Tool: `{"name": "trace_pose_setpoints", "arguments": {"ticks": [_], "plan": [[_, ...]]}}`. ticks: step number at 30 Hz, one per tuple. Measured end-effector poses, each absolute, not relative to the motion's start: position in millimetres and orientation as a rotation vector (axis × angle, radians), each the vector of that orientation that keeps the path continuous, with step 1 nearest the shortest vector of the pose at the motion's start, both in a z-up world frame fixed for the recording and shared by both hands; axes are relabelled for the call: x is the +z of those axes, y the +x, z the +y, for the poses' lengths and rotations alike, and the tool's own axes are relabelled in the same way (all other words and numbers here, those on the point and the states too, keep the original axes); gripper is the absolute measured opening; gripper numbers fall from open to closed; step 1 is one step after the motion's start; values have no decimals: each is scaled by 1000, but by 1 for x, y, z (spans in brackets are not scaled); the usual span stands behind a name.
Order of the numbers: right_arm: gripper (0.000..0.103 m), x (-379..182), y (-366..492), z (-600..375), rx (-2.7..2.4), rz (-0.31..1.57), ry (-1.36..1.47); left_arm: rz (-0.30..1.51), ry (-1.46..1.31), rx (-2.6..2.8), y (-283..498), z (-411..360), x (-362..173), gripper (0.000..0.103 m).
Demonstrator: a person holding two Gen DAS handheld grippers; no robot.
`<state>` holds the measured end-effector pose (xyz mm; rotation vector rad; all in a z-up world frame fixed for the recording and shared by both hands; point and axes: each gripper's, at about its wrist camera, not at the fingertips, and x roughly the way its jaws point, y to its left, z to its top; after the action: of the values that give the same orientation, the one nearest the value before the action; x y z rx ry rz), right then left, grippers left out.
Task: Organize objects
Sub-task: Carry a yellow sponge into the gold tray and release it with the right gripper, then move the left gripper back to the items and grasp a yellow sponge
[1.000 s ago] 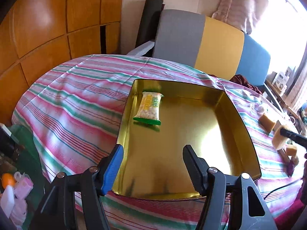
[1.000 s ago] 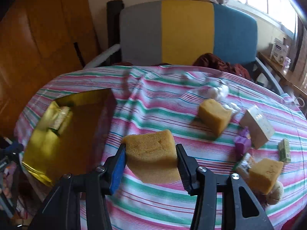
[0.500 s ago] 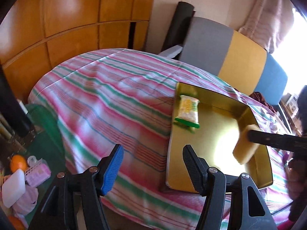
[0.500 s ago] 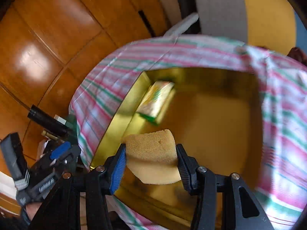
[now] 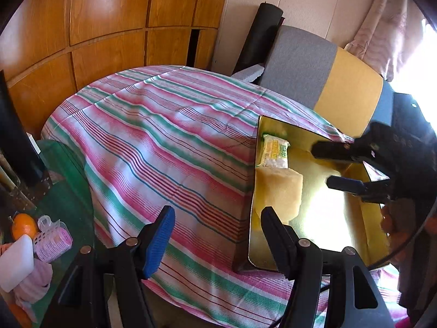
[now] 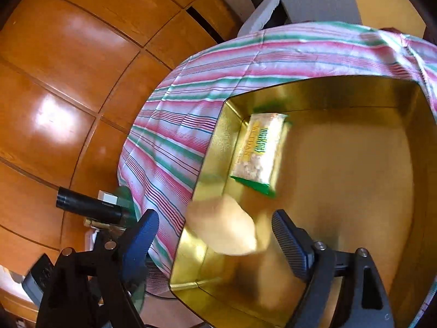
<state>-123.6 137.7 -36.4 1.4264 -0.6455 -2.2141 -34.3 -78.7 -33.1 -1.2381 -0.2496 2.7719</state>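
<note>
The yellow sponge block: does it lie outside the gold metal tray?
No, the yellow sponge block lies inside the gold metal tray, beside the snack packet.

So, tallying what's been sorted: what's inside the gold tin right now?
Inside the gold tin: a snack packet and a yellow sponge. The sponge hides the floor beneath it.

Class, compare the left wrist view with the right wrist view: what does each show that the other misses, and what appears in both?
Only the left wrist view shows the orange, the pink rollers, the curtain, and the right hand-held gripper from outside, open over the tin.

Only the right wrist view shows the tin's far wall and a black cylinder beside the table.

Both show the gold tin, the snack packet and sponge inside it, the striped cloth and wooden panels.
</note>
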Motion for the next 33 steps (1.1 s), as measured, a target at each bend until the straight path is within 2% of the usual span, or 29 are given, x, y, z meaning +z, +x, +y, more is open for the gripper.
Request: {"name": "trace_pose_setpoints", "arguments": {"ticks": [8, 14, 22, 33], "plan": [[86, -14, -70, 154, -2391, -350, 1358, -219, -1187, 2785, -29, -70, -22, 67], [86, 0, -33, 174, -2515, -205, 1293, -156, -1142, 2774, -23, -51, -11, 67], [86, 13, 0, 204, -2637, -153, 1243, -60, -1101, 2741, -18, -22, 0, 68], [86, 12, 33, 273, -2778, -228, 1286, 63, -1059, 2654, -12, 26, 7, 68]]}}
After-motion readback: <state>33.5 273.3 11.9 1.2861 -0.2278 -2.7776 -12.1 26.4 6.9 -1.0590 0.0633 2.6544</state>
